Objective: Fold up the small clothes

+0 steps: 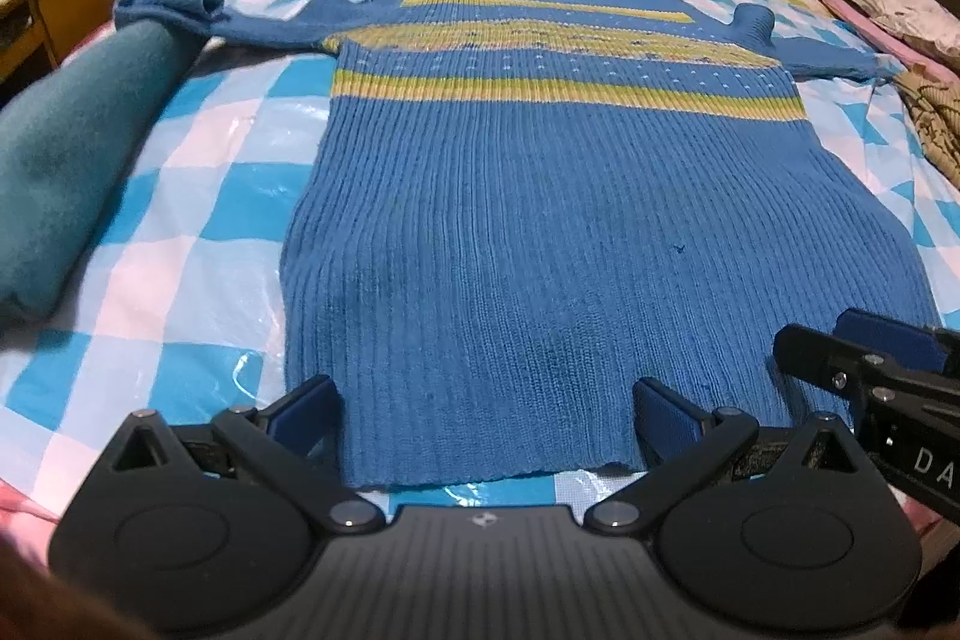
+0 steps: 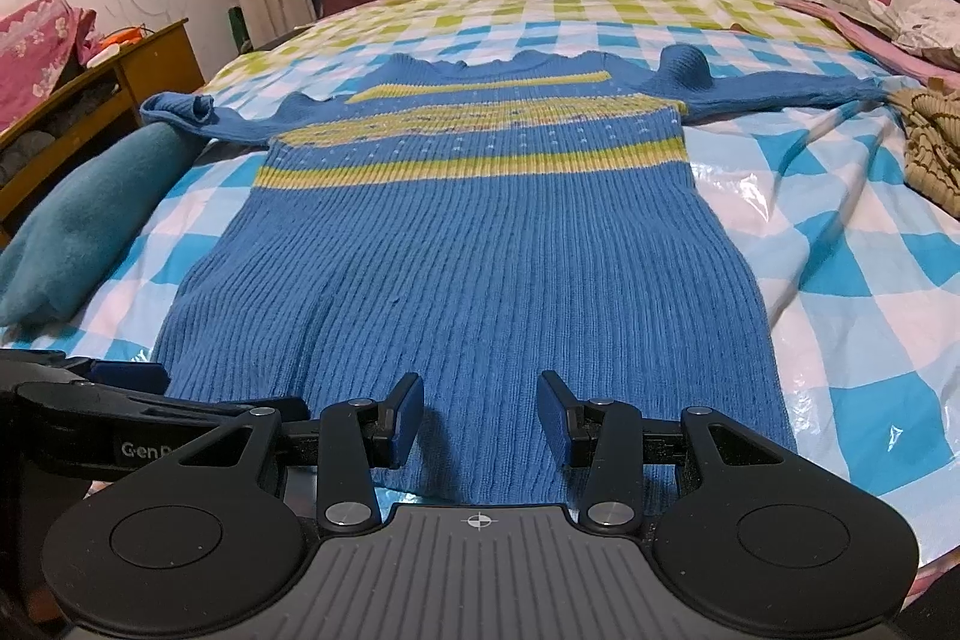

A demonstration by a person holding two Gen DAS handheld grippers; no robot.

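Blue ribbed knit sweater (image 1: 528, 220) w/ yellow-green stripes lies flat on checked plastic sheet (image 1: 180, 232) over bed, hem near, neck far, sleeves out left & right. Left gripper (image 1: 486, 418) at near hem, jaws spread wide, hem edge between fingers, not pinched. Right gripper (image 2: 480, 415) just beside it to right, jaws spread narrower, over hem. Teal roll (image 2: 84, 214) at far left.

Left wrist view: low, close over near hem of blue sweater (image 1: 540, 232), facing far along it; right gripper (image 1: 864, 346) visible at right edge.
Right wrist view: same low stance, set further right, slightly higher; left gripper (image 2: 120, 376) at left edge.
Shared: whole sweater, checkered sheet (image 2: 840, 232), teal roll (image 1: 72, 160) left, far bedding pile.
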